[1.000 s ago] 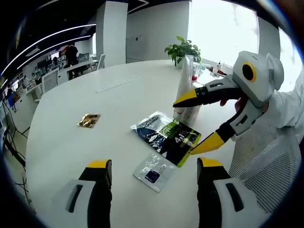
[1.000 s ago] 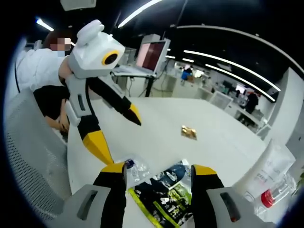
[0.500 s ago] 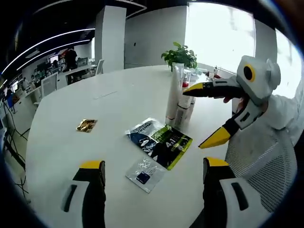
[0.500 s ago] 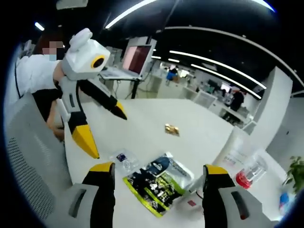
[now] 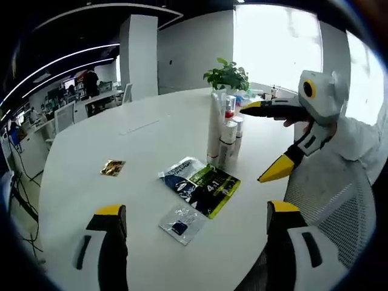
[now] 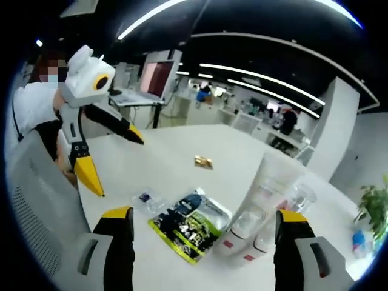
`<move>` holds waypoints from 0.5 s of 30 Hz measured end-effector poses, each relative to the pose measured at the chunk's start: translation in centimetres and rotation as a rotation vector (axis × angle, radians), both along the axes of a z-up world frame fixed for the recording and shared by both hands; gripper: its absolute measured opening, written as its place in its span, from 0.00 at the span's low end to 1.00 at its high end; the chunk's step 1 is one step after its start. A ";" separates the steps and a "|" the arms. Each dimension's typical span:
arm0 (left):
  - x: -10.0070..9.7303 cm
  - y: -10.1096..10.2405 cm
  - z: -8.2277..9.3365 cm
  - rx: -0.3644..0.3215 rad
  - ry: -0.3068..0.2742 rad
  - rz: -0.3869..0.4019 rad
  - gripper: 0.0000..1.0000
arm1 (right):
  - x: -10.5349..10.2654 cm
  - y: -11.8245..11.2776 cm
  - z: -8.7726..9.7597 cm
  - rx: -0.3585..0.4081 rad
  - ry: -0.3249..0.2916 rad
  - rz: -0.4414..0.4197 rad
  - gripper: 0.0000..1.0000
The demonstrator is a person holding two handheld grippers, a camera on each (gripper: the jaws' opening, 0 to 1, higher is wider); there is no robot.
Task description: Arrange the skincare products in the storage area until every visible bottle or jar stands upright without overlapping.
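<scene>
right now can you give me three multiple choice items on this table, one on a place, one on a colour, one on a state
1. Where does the small gold packet lie?
A. alone on the bare table
B. on the dark sachet
C. among the tubes

2. What colour are the tips of the fingers?
A. red
B. yellow
C. blue

3. How does the tall white tube stand?
A. flat on its side
B. held in a gripper
C. upright on the table

Key: 1 A, bare tabletop lies all round it. 2 B, both grippers end in yellow tips. 3 C, it rises from the table beside the dark green sachet, with no gripper on it.
</scene>
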State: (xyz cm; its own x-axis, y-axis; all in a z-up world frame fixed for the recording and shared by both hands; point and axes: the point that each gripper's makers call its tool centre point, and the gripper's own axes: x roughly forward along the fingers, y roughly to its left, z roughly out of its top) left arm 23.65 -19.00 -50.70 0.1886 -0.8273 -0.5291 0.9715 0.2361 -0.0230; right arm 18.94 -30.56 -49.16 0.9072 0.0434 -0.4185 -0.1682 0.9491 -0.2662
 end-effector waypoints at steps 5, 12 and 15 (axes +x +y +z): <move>-0.1 0.5 0.7 -0.008 -0.011 0.016 0.95 | -0.5 -1.0 0.9 0.037 -0.013 -0.024 0.99; -0.3 0.9 1.4 -0.008 -0.008 0.042 0.99 | -1.5 -2.0 1.0 0.065 0.009 -0.048 1.00; -0.7 0.8 1.7 -0.006 -0.005 0.042 0.99 | -2.0 -1.9 1.2 0.078 0.025 -0.041 1.00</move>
State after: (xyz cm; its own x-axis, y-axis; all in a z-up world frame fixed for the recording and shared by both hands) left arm 22.95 -18.17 -49.01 0.2260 -0.8220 -0.5227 0.9608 0.2766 -0.0196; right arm 16.99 -32.47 -47.99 0.8983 0.0395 -0.4376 -0.1343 0.9730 -0.1878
